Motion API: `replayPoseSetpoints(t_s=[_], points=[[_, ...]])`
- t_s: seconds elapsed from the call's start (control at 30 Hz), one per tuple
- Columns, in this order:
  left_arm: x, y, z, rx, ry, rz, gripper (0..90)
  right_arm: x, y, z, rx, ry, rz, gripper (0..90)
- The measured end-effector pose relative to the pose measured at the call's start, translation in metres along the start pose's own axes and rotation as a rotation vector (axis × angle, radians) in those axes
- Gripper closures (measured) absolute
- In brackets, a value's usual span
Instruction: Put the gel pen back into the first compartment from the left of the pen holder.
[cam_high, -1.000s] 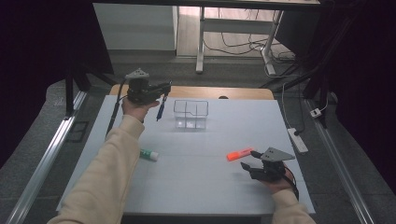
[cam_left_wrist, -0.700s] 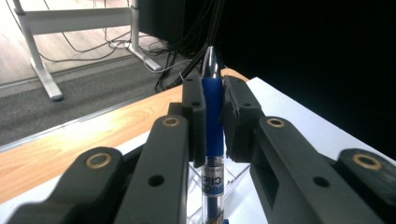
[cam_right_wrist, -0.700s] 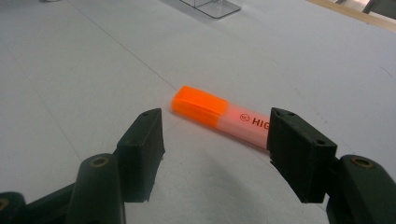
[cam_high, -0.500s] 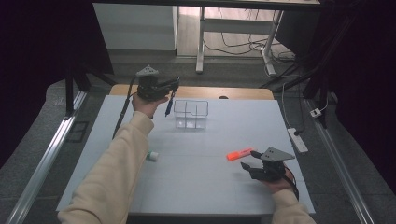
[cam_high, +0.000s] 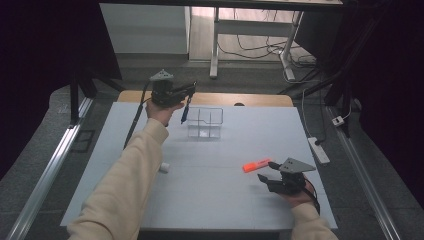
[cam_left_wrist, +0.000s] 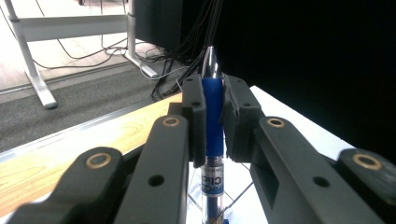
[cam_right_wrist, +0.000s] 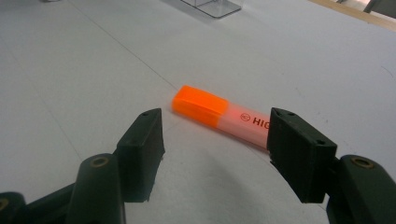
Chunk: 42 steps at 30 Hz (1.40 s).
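Note:
My left gripper (cam_high: 186, 91) is raised above the table's far left part and is shut on a blue pen (cam_high: 184, 113), which hangs nearly upright just left of a clear plastic organiser box (cam_high: 205, 122). In the left gripper view the pen (cam_left_wrist: 213, 121) stands clamped between the pads of the left gripper (cam_left_wrist: 214, 122). My right gripper (cam_high: 264, 171) rests low on the table at the near right, open, pointing at an orange highlighter (cam_high: 256, 165). The highlighter (cam_right_wrist: 219, 115) lies flat just beyond the spread jaws of the right gripper (cam_right_wrist: 216, 151), apart from both pads.
A small white capped object (cam_high: 164, 168) lies on the white table (cam_high: 215, 200) beside the left sleeve. A wooden strip (cam_high: 260, 100) runs along the far edge. A power strip (cam_high: 319, 150) lies on the floor to the right.
My left hand has carried the pen a little to the right, closer to the clear box. The right gripper and the highlighter have stayed put.

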<state>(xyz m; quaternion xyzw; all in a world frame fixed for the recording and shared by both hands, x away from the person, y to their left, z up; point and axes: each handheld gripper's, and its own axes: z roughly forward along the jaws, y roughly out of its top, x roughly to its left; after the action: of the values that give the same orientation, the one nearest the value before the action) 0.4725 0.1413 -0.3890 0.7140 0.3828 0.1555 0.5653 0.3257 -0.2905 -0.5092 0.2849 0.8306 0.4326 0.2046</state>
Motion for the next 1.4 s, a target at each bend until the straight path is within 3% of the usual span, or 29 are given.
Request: replayPoseSetpoints(t_s=[0.3,0.57,0.7,0.97,1.13,1.17,1.27,1.4], points=[[0.004,0.004,0.012,-0.006,0.000,-0.002,79.4,-0.001,-0.001,0.001,0.002,-0.004,0.006,36.4],[0.008,0.011,0.034,-0.006,0.001,0.011,79.4,-0.001,-0.001,0.001,0.008,-0.007,0.013,36.4],[0.012,0.010,0.043,-0.002,0.023,0.033,79.3,-0.003,-0.002,0.001,0.006,-0.006,0.014,36.4],[0.024,0.005,0.052,-0.014,0.037,0.003,79.2,-0.003,-0.002,0.001,0.008,-0.005,0.015,36.3],[0.026,0.000,0.055,0.017,0.042,0.005,78.2,-0.003,-0.003,0.002,0.009,-0.002,0.015,36.3],[0.025,-0.001,0.056,0.026,0.039,0.004,77.3,-0.003,-0.003,0.002,0.008,-0.002,0.014,36.3],[0.021,-0.003,0.055,0.042,0.072,0.024,56.0,-0.003,-0.003,0.002,0.009,-0.001,0.015,36.3],[0.017,-0.005,0.050,0.071,0.099,0.041,43.4,-0.002,-0.002,0.002,0.012,-0.001,0.013,36.3]])
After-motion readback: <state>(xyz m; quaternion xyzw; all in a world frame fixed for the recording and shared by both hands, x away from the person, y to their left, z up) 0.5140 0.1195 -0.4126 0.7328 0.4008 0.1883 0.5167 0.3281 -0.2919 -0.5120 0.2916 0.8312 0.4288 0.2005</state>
